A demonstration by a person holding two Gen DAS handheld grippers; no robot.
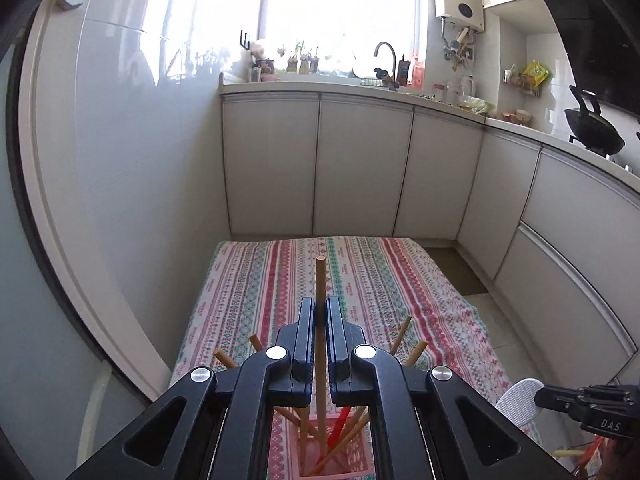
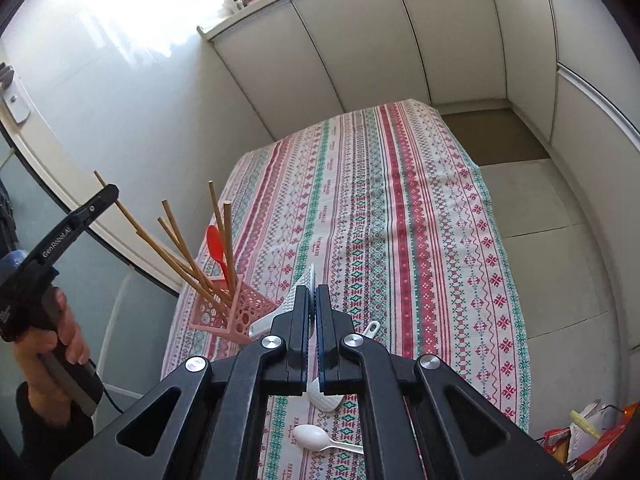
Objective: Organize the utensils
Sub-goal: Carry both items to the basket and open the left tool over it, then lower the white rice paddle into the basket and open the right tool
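Observation:
My left gripper (image 1: 320,312) is shut on a wooden chopstick (image 1: 320,280) and holds it upright over the pink lattice utensil holder (image 1: 340,456). The holder (image 2: 236,312) stands at the table's near left and holds several wooden chopsticks (image 2: 188,248) and a red spoon (image 2: 216,248). My right gripper (image 2: 314,296) is shut on a white rice paddle (image 2: 306,284), held edge-on above the table, right of the holder. In the left wrist view the paddle (image 1: 520,400) and right gripper (image 1: 588,404) show at lower right.
The table has a striped patterned cloth (image 2: 380,208). On it near me lie a second white paddle (image 2: 326,398) and a white plastic spoon (image 2: 316,438). White kitchen cabinets (image 1: 360,160) stand beyond the table. Snack bags (image 2: 588,436) lie on the floor at right.

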